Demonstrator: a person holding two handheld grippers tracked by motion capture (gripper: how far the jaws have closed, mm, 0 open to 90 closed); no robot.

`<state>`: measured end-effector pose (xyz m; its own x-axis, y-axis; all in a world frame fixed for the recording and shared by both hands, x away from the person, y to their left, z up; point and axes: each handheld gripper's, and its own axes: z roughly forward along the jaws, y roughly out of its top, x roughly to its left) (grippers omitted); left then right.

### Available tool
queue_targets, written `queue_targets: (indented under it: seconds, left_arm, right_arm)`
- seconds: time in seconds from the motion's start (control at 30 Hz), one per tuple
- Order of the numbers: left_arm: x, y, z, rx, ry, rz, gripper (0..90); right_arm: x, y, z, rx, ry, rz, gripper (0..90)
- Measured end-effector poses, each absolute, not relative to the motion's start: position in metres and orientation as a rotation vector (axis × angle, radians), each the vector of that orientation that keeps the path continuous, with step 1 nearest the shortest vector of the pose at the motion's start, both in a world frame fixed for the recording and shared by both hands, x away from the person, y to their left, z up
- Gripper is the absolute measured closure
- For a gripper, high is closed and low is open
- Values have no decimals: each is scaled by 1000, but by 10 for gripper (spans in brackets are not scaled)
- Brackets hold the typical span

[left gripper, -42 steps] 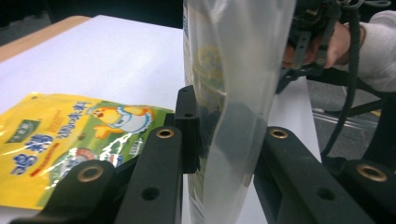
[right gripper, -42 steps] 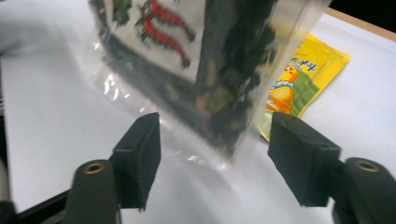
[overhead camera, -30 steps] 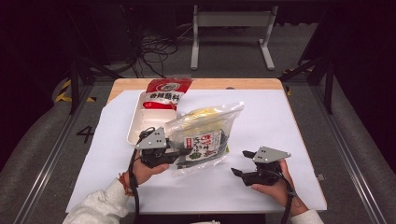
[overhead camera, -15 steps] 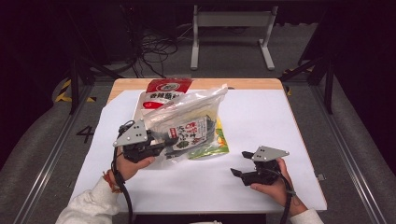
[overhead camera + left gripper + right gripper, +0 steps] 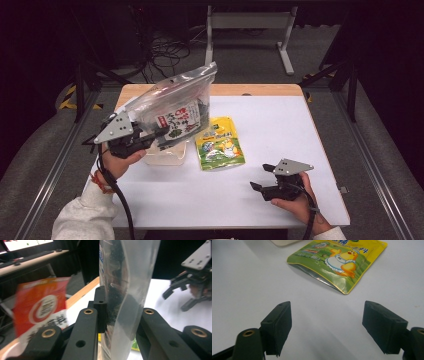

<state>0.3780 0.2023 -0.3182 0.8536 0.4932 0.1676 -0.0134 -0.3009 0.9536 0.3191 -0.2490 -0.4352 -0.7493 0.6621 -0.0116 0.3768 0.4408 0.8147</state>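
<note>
Above the table's left side, the left gripper (image 5: 150, 140) pinches the clear zip bag (image 5: 172, 107) by its lower edge, lifted.
Keep that pinch firm and the bag upright; the right gripper (image 5: 263, 180) rests wide open and empty near the green snack pouch (image 5: 220, 150).

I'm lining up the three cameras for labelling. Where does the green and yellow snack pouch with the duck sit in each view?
High view: the green and yellow pouch lies flat at the table's middle, right of the lifted clear bag.
Left gripper view: a green sliver low behind the clear bag, apparently the pouch.
Right gripper view: top centre, beyond the open right gripper.
Shared landmark: the white table top.
</note>
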Motion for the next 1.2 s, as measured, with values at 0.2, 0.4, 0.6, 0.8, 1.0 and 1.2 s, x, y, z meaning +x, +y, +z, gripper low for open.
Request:
queue_targets:
  seconds: [0.2,0.4,0.6,0.8,1.0,1.2]
  left_arm:
    - [399,220,-322,1867,389,589,773]
    - [415,225,-331,1907,435,623,773]
    - [430,224,-341,1965,475,646,773]
    - [438,225,-346,1986,472,634,773]
    - [437,228,-344,1984,482,605,773]
    - [441,225,-350,2015,504,603,773]
  right_arm:
    - [320,-249,-438,903,2372,1210,239]
    - [321,-248,-440,905,2381,1199,238]
    - [322,-248,-443,912,2391,1195,235]
    - [322,-248,-444,915,2400,1193,233]
    - [322,-247,-446,908,2417,1182,230]
    - [322,-246,-447,905,2429,1175,225]
